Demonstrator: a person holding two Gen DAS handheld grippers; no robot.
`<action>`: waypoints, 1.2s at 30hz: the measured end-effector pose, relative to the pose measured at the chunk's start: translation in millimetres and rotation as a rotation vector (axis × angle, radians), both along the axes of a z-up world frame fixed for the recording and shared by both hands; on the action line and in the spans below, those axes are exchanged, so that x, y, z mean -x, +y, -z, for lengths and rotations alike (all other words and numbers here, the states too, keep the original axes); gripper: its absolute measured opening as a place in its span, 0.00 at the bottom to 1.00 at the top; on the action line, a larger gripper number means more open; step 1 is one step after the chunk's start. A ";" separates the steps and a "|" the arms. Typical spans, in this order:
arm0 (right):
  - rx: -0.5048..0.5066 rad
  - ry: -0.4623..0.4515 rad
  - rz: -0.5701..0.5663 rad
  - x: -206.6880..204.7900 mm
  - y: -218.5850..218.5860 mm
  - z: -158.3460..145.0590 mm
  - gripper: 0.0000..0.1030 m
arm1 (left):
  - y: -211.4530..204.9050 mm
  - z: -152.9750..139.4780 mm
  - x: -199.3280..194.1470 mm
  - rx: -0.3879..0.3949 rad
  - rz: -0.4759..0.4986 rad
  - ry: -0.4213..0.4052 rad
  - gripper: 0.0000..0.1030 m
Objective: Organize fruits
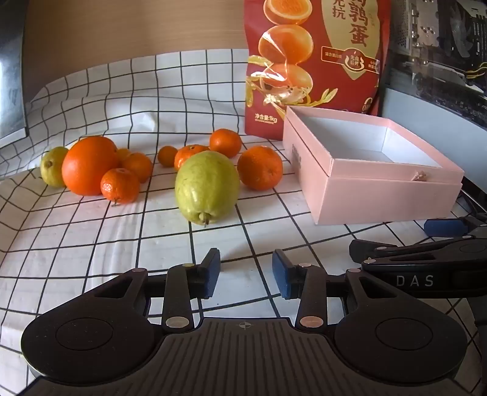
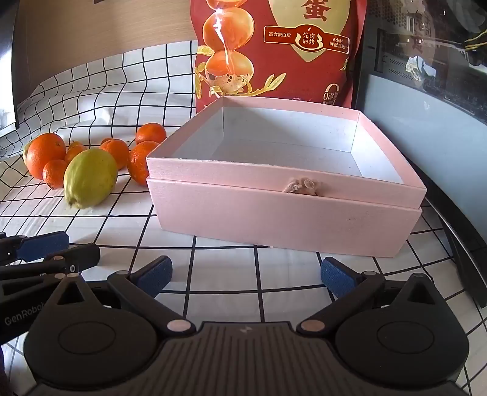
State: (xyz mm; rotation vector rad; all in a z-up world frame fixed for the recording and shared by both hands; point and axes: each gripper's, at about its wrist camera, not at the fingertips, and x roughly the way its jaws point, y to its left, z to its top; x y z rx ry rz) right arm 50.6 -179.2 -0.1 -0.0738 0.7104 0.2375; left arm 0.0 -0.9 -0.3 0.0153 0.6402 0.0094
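Note:
A green guava (image 1: pixel 207 187) lies on the checked cloth straight ahead of my left gripper (image 1: pixel 246 274), which is open and empty a short way in front of it. Around the guava lie a large orange (image 1: pixel 88 164), several mandarins (image 1: pixel 260 167) and a second green fruit (image 1: pixel 53 166) at far left. An open, empty pink box (image 2: pixel 286 210) sits right in front of my right gripper (image 2: pixel 246 274), which is open and empty. The guava (image 2: pixel 89 178) and oranges (image 2: pixel 45 155) show left of the box.
A tall red snack bag (image 1: pixel 316 61) stands behind the box. A dark appliance (image 2: pixel 426 76) lines the right side. A wooden wall (image 1: pixel 121 27) rises behind the cloth (image 1: pixel 91 243). The right gripper's fingers (image 1: pixel 444 227) show at the left view's right edge.

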 end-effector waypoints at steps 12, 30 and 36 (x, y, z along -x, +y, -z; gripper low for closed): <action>0.000 0.000 0.000 0.0 -0.1 0.1 1.00 | -0.5 -0.2 0.0 0.009 0.000 -0.001 0.42; 0.000 0.000 0.000 -0.1 -0.2 -0.1 1.00 | -0.2 -0.1 0.0 0.009 0.000 -0.001 0.42; 0.000 0.000 0.000 -0.1 -0.2 -0.2 1.00 | -0.1 -0.1 0.0 0.009 0.000 -0.001 0.42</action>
